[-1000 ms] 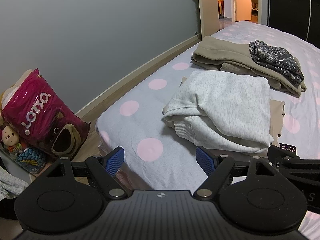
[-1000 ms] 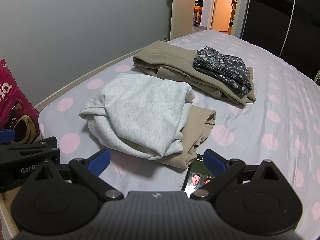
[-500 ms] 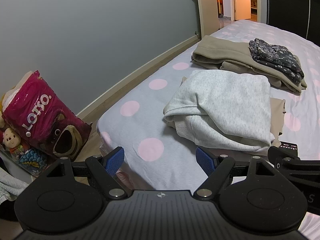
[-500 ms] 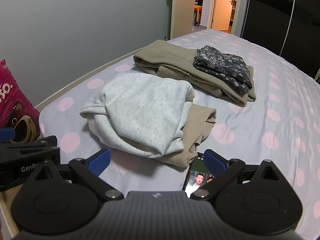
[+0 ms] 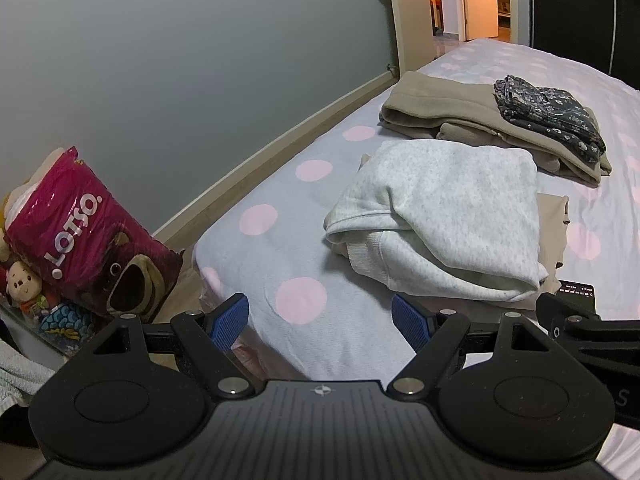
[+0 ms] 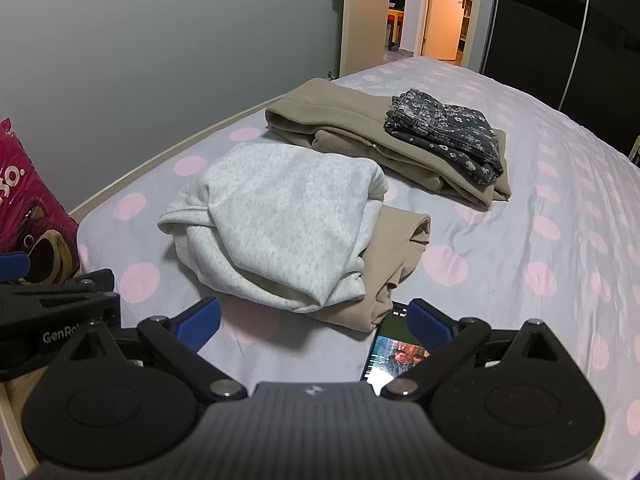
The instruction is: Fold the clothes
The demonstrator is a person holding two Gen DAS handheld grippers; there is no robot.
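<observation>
A folded light grey sweatshirt (image 5: 444, 216) (image 6: 288, 220) lies on a folded beige garment (image 6: 400, 248) near the foot of the bed. Farther back a folded tan garment (image 5: 440, 108) (image 6: 340, 120) carries a folded dark floral piece (image 5: 548, 116) (image 6: 444, 132). My left gripper (image 5: 320, 318) hangs open over the bed's near corner, short of the sweatshirt, holding nothing. My right gripper (image 6: 314, 320) is open too, just before the sweatshirt's near edge, with nothing between its blue pads.
The bed has a lilac sheet with pink dots (image 5: 280, 248) (image 6: 560, 240). A phone (image 6: 396, 360) with a lit screen lies by the beige garment. A magenta LOTSO bag (image 5: 88, 236) and plush toys (image 5: 24, 288) stand on the floor at left. An open doorway (image 6: 444, 8) is behind.
Both grippers have drifted very slightly back from the bed. The clothes have not moved, and both grippers stay open.
</observation>
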